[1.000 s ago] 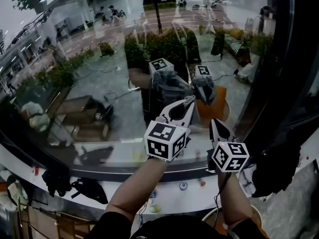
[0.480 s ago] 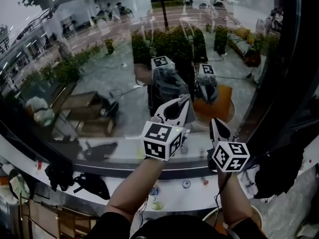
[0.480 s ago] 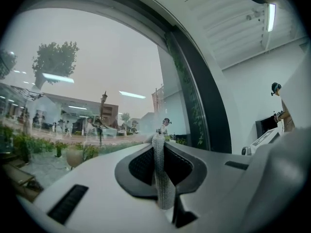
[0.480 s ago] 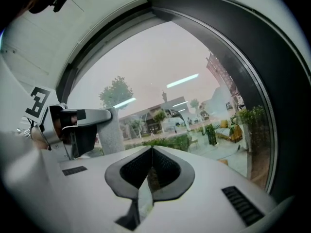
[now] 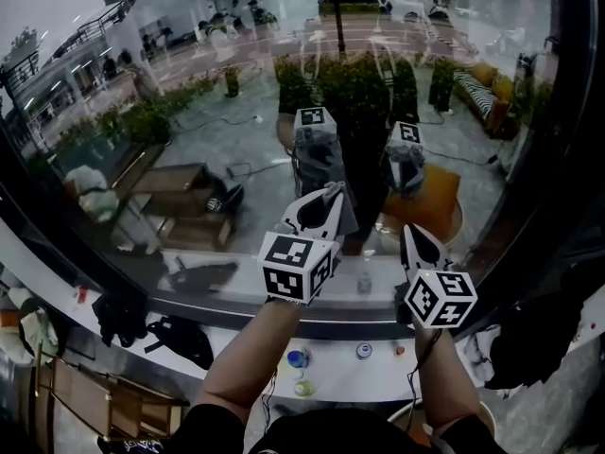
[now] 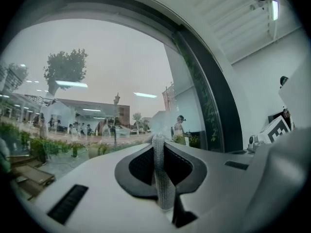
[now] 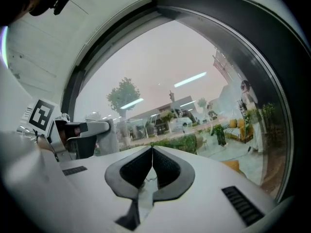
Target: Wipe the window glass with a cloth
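Observation:
The window glass (image 5: 189, 112) fills the head view and mirrors both grippers. My left gripper (image 5: 331, 193) points up at the pane, shut on a grey woven cloth (image 5: 347, 218) that hangs beside its tip. In the left gripper view the cloth (image 6: 163, 178) runs as a narrow strip between the closed jaws of the left gripper (image 6: 158, 138). My right gripper (image 5: 408, 231) is held up just to the right, jaws together and apparently holding nothing. The right gripper (image 7: 152, 147) meets at its tip in its own view, with the left gripper (image 7: 80, 130) and cloth (image 7: 109, 136) at the left.
A dark curved window frame (image 5: 567, 159) borders the glass on the right. A dark sill bar (image 5: 189, 303) runs under the pane, above a white ledge (image 5: 331, 367) with small round items. Plants, benches and people show beyond the glass.
The left gripper with the cloth has drifted slightly left and down in the head view. The scene behind the glass has shifted. The right gripper has barely moved.

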`<move>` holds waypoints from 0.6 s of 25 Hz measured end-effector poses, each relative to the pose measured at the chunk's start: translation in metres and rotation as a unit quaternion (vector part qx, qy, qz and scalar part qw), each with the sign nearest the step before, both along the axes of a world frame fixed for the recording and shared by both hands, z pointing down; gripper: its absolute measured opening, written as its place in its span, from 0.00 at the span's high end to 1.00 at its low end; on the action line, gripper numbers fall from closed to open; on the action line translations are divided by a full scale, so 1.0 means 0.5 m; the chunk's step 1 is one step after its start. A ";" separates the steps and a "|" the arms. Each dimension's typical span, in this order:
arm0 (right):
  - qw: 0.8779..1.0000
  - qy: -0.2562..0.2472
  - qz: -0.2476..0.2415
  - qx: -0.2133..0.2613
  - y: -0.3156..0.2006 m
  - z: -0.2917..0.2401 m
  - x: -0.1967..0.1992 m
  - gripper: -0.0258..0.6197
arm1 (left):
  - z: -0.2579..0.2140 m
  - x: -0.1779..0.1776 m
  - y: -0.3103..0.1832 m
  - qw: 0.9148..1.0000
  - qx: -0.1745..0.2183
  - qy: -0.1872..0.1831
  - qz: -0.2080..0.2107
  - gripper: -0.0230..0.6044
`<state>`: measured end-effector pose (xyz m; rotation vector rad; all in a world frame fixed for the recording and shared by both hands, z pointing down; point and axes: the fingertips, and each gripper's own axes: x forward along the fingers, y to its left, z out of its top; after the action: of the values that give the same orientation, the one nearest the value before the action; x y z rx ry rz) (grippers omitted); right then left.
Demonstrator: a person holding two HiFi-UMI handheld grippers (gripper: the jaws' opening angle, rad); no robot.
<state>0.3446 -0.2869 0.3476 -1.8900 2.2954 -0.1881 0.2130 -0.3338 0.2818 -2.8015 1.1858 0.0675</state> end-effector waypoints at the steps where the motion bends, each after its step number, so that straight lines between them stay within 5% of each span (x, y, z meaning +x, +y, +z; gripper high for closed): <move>1: 1.000 0.001 -0.002 -0.001 -0.002 0.001 -0.010 0.91 | 0.002 -0.015 -0.003 1.000 -0.001 0.002 -0.004 0.91; 15: 1.000 0.020 -0.020 -0.002 -0.056 -0.015 -0.215 0.91 | 0.023 -0.260 -0.053 0.999 -0.006 0.021 -0.026 0.91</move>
<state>0.2371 -0.3147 0.3399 -1.8669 2.3616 -0.1625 0.0828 -0.3601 0.2934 -2.7903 1.2709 0.1157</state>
